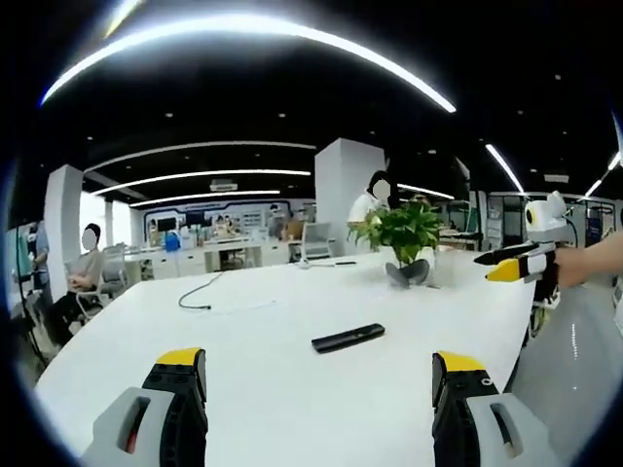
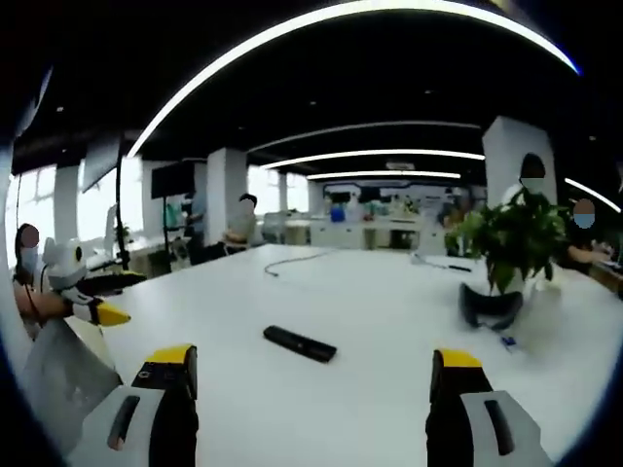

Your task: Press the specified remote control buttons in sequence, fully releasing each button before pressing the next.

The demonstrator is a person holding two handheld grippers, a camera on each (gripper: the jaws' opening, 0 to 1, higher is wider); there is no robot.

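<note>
My left tongs (image 1: 316, 389) and my right tongs (image 2: 313, 389) are both spread wide and hold nothing. The remote (image 1: 348, 338) lies flat on the white table (image 1: 292, 399), well apart from both. I think no button is pressed yet.

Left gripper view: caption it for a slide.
Open left gripper faces a black remote control on the white table, potted plant behind.
</note>
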